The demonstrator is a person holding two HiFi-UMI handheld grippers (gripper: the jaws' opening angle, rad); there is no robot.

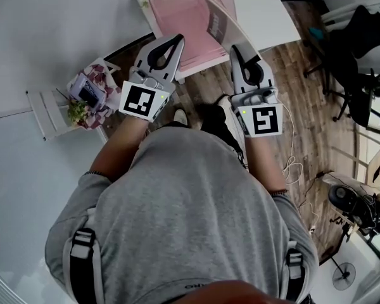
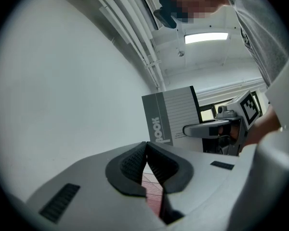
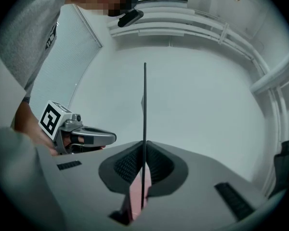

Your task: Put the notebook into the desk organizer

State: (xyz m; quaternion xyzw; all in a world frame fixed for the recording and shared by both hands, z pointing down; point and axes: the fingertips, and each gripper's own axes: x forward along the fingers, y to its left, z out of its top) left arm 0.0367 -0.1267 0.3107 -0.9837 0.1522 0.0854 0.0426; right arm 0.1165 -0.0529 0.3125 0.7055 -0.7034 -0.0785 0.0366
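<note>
The right hand-held gripper (image 3: 144, 150) was clamped on the notebook (image 3: 145, 109), its pads pressed against both covers. In its own view the notebook showed edge-on as a thin dark line rising straight up from the jaws. From the left gripper view the same notebook (image 2: 171, 117) stood upright as a grey lined cover with print down its spine edge, the right hand-held gripper (image 2: 185, 130) holding its lower edge.

The left hand-held gripper (image 2: 145, 150) had its jaws together, the pad tips meeting with nothing seen pinched between them. A pink gridded area showed through the gap lower down.

In the head view the two were held side by side in front of the person, the left hand-held gripper (image 1: 177, 38) just beside the near edge of the pink desk organizer (image 1: 177, 11). The notebook (image 1: 216, 24) stood tilted over the organizer's right side. Whether it touched the organizer could not be told. The organizer lay on a white surface (image 1: 259, 8) above a wooden floor (image 1: 304, 94).
</note>
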